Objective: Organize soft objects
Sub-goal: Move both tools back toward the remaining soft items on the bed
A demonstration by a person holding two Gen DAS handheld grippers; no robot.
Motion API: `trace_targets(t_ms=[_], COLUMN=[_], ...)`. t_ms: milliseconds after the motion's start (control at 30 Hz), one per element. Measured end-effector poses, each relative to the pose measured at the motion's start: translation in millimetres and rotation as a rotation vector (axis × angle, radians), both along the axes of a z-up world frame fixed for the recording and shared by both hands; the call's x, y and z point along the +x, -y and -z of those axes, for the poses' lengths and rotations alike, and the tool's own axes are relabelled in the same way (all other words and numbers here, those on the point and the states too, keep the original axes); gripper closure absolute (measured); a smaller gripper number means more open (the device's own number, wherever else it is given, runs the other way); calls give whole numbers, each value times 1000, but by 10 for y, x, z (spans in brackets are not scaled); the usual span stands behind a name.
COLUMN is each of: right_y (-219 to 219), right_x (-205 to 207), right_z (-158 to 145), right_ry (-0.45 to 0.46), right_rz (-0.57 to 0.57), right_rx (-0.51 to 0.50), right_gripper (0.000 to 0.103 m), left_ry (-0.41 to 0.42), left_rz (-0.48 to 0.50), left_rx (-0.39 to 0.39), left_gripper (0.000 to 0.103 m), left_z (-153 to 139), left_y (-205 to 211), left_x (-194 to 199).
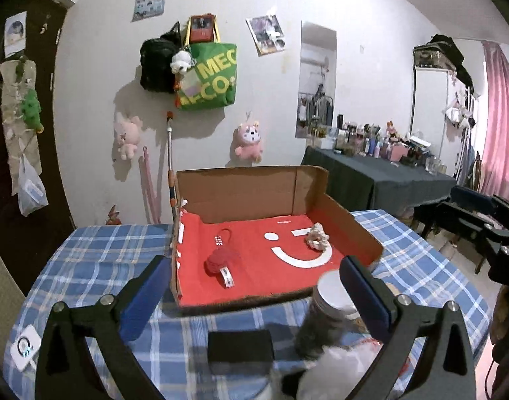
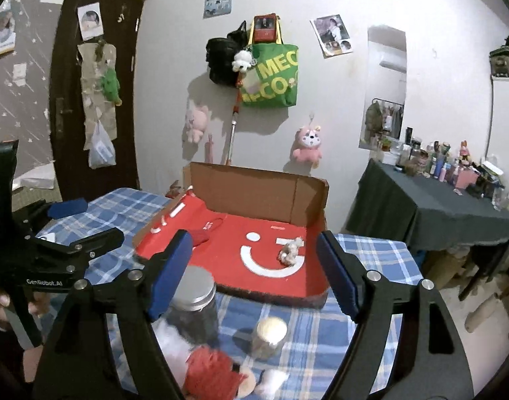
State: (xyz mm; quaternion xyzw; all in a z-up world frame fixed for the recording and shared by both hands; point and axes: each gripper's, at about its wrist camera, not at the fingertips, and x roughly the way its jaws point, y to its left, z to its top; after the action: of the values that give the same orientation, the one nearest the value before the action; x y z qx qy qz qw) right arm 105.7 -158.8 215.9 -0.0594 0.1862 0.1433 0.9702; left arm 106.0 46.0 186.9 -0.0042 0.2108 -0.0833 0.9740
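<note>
Two soft toys point(image 1: 221, 261) in one cardboard box point(image 1: 251, 186)

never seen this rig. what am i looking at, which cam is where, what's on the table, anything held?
No robot arm here: a person holds a two-finger gripper in each hand, each with a fisheye camera looking along its fingers.

Left wrist view: the left gripper, jaws wide open, nothing between the pads.

Right wrist view: the right gripper, also open and empty; the left one shows at its left edge.

On the checked tablecloth stands an open cardboard box with a red lining. Inside lie a red knitted item and a pale knotted rope toy.

In front of the box: a dark jar with a silver lid, a smaller jar, and a red and white plush.
</note>
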Motion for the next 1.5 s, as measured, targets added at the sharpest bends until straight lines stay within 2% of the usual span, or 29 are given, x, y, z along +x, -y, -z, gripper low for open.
trace_targets(t_ms=[133,400,500,633,1033,1200,1500], right_y=[-9,20,49,79,160,246,418], right_x=[-220,-624,-738,-826,-734,-667,-563], right_z=[135,538,704,924,1470,1530,1538], right_ry=[22,39,34,16,-115,-152,-166], right_rz=[45,71,85,91,145,159,214], right_rx=[-30,-14,12,36,43,64,72], right_gripper=[26,26,12,11,11,11,11], left_ry=[37,52,27,-17,-109,-138,-190], left_rz=[-3,-27,-20,-4,25,-10,-33], left_rx=[3,3,-4,-9,12,18,23], left_gripper=[0,0,0,0,0,0,0], left_z=[69,333,482,693,1169,1266,1348], left_y=[31,77,83,116,190,116,-76], left_x=[-278,-679,-750,-797,-813,-763,-656])
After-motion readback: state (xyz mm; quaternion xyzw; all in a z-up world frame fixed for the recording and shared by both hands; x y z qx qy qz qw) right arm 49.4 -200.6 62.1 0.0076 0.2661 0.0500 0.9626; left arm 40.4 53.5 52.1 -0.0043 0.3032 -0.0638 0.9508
